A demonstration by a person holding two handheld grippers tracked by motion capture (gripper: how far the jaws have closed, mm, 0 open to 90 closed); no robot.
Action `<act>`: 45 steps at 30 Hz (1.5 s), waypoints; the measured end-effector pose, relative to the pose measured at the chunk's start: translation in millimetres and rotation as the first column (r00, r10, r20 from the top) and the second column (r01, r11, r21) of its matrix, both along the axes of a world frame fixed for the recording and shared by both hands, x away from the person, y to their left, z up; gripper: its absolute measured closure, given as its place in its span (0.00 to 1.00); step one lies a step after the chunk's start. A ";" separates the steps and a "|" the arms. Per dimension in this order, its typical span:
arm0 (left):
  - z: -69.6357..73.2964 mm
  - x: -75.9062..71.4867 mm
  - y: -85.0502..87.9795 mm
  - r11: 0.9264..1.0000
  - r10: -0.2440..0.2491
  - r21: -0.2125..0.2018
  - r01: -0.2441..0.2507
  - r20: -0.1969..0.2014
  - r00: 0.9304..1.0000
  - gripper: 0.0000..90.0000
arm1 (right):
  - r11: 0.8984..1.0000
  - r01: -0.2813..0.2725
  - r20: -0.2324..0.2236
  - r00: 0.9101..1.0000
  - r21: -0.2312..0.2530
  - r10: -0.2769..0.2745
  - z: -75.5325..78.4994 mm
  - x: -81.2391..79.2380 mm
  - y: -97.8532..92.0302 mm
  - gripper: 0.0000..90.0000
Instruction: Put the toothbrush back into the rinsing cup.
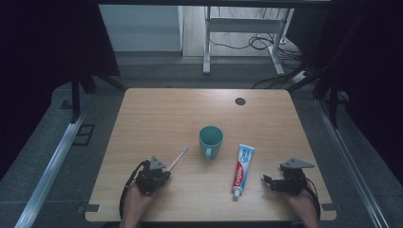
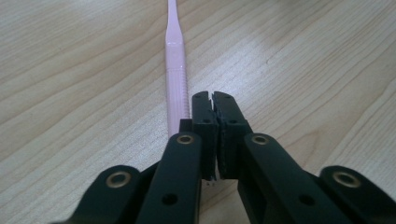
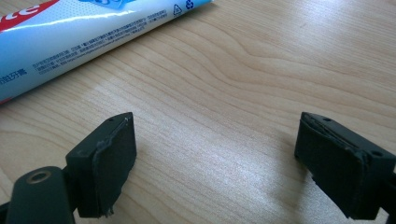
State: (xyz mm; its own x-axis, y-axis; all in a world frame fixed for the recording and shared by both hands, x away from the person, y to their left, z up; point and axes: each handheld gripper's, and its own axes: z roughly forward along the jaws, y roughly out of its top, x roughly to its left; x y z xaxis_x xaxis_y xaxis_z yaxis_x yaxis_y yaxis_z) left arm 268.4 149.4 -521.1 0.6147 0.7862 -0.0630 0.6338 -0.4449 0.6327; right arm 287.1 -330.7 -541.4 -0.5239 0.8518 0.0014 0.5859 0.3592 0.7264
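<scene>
A pink toothbrush [image 1: 177, 159] lies slanted on the wooden table [image 1: 157, 109], left of a teal mug [image 1: 210, 141]. My left gripper [image 1: 165, 174] rests at the brush's handle end. In the left gripper view its jaws stand pressed together, and the left gripper [image 2: 213, 96] has the toothbrush handle [image 2: 175, 60] running along the left side of the jaws, not between them. A blue, white and red toothpaste tube [image 1: 243, 169] lies right of the mug. My right gripper [image 1: 266, 180] sits to the tube's right, and the right gripper [image 3: 215, 122] is open over bare wood, with the toothpaste tube [image 3: 70, 32] at the upper left.
A dark round hole [image 1: 240, 101] marks the table's far right part. Black cables trail from both grippers toward the near edge. Metal rails [image 1: 57, 161] flank the table, and a desk frame with loose cables stands beyond the far edge.
</scene>
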 end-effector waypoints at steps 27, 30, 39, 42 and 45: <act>11.8 26.7 -4.3 0.990 0.038 0.143 -0.019 -0.134 0.990 0.63 | 1.000 0.001 0.000 1.000 0.000 -0.001 0.0 -0.1 0.1 0.14; 14.8 32.2 -6.0 0.987 0.039 0.161 -0.013 -0.158 0.987 0.63 | 1.000 0.001 0.000 1.000 -0.001 -0.001 0.0 -0.1 0.1 0.14; 21.1 51.7 -15.4 0.976 0.027 0.215 0.027 -0.245 0.969 0.64 | 1.000 0.000 -0.001 1.000 -0.001 0.000 0.0 -0.2 0.0 0.14; 22.0 57.6 -19.2 0.972 0.034 0.234 0.031 -0.270 0.962 0.64 | 1.000 0.000 -0.001 1.000 -0.001 0.000 0.0 -0.1 0.0 0.14; 22.5 64.7 -21.7 0.965 0.033 0.257 0.049 -0.305 0.952 0.64 | 1.000 0.000 -0.002 1.000 -0.001 0.000 0.0 -0.2 0.1 0.14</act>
State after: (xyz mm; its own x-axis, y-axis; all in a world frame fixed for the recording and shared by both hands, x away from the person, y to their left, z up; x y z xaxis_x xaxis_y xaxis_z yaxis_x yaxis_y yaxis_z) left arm 333.1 127.7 -498.6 0.6042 0.7957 -0.0435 0.7733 -0.5723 0.2729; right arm 286.9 -330.6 -541.4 -0.5236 0.8520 0.0013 0.5873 0.3599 0.7250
